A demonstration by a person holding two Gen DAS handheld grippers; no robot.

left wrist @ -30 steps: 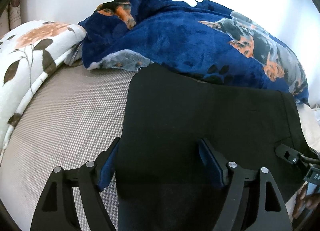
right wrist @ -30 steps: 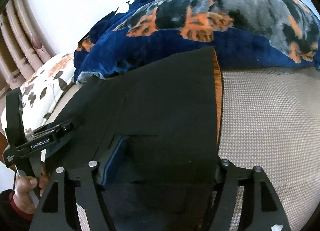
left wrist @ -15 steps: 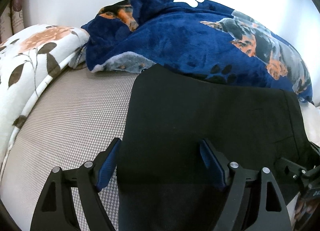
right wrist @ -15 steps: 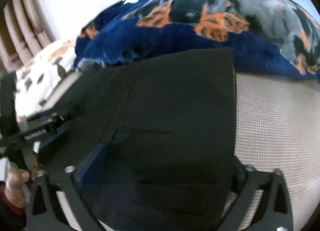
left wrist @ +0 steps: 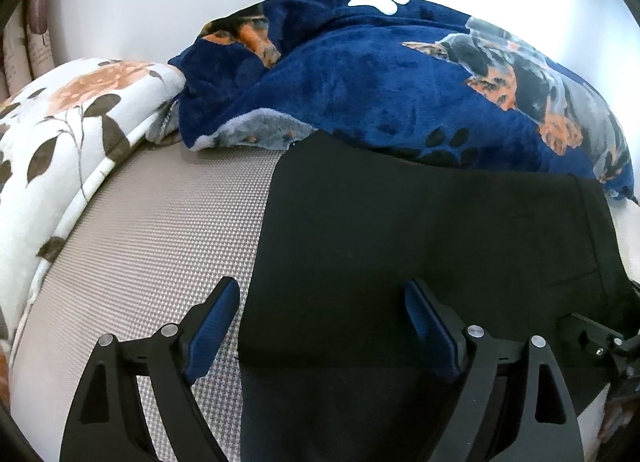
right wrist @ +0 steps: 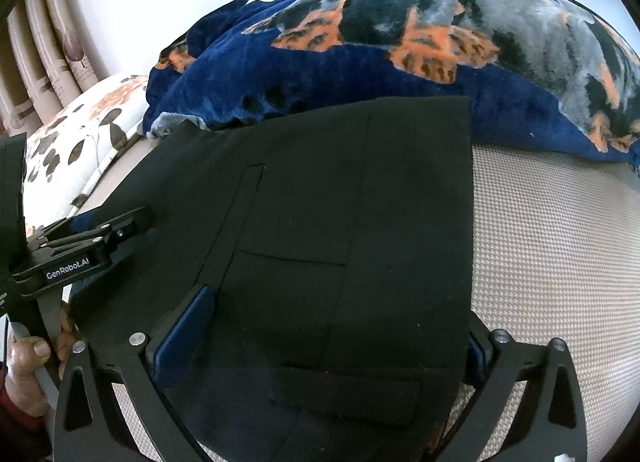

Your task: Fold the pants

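Bedding fills the far side of your bed (left wrist: 152,246): a navy dog-print blanket (left wrist: 360,74) heaped along the back edge, with a floral pillow (left wrist: 60,134) at the far left corner. Across the middle of the woven grey bed surface lie the black pants (left wrist: 400,246), folded flat into a neat rectangle whose far edge touches the blanket. Both your tools hang over the near edge of that rectangle. Your left gripper (left wrist: 320,326) has just been opening; its jaws are spread with the pants' left edge between them, pads off the cloth. Your right gripper (right wrist: 336,338) has also just sprung wide, straddling the right end of the pants and holding nothing. You appear to have just let go after a fold. Next, judge whether another fold is needed; if so, pinch the near edge at both ends and carry it over evenly.
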